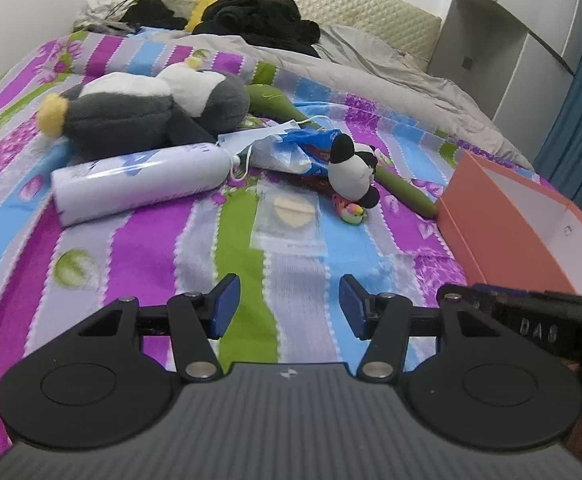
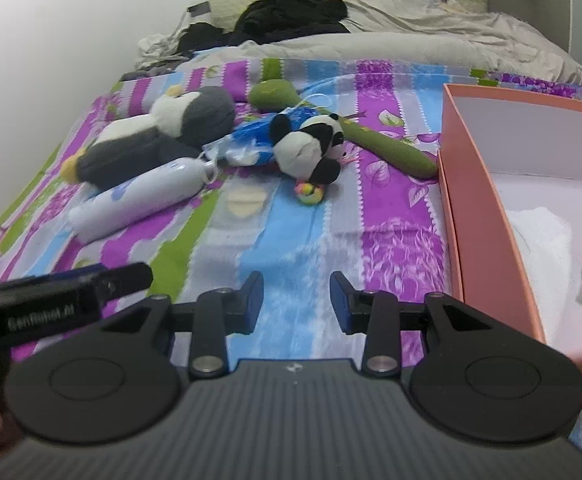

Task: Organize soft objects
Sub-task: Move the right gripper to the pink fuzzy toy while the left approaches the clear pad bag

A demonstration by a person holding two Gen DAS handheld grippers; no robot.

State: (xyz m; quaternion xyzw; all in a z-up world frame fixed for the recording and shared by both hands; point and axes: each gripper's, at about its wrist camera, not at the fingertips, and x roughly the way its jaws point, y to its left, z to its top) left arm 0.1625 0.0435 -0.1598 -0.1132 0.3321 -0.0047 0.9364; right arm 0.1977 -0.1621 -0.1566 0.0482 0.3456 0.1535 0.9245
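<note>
On the striped bedspread lie a grey and white penguin plush (image 1: pixel 143 108) (image 2: pixel 163 136), a panda plush (image 1: pixel 351 172) (image 2: pixel 311 144), a white wrapped roll (image 1: pixel 139 180) (image 2: pixel 143 200) and a long green plush (image 1: pixel 403 188) (image 2: pixel 383 144). A small rainbow toy (image 1: pixel 353 214) (image 2: pixel 310 194) sits against the panda. A clear packet of beige pads (image 1: pixel 291 216) (image 2: pixel 247 204) lies nearest to me. My left gripper (image 1: pixel 289 304) is open and holds nothing, just short of the packet. My right gripper (image 2: pixel 297 300) is open with nothing in it, beside the orange box (image 1: pixel 491 232) (image 2: pixel 487 240).
White fluffy pieces (image 2: pixel 543 232) lie inside the box. A blue plastic bag (image 1: pixel 291 152) (image 2: pixel 251 140) sits behind the panda. Black clothes (image 1: pixel 259 16) and a grey duvet (image 1: pixel 391 68) cover the head of the bed. A wall runs along the left.
</note>
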